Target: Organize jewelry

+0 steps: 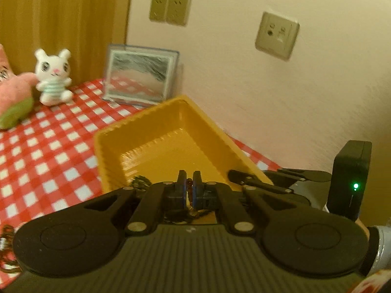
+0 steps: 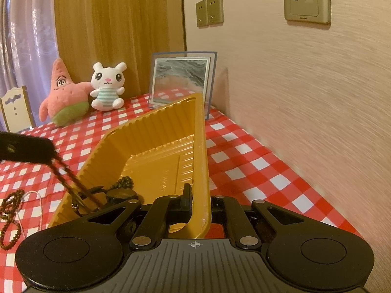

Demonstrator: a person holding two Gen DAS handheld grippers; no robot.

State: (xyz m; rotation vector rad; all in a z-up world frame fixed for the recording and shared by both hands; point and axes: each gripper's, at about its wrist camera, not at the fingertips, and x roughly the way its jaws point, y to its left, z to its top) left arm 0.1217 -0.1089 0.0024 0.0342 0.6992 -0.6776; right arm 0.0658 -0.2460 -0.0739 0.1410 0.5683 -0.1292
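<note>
Loose beads [image 2: 9,210] lying at near left on checked cloth [image 2: 244,151], outside tray. Left gripper [image 1: 188,183] hanging over tray's near end, jaws pinching shut on brown strand [image 1: 189,190]; strand trailing down into tray. Dark bead pile [image 2: 123,183] sitting in tray's near left corner. Yellow tray [image 2: 156,151] tilting, right rim raised. Right gripper [image 2: 195,195] clamping shut on tray's right wall at near end. Plush toys [image 2: 107,88] and frame [image 2: 182,80] standing far back by wall.
</note>
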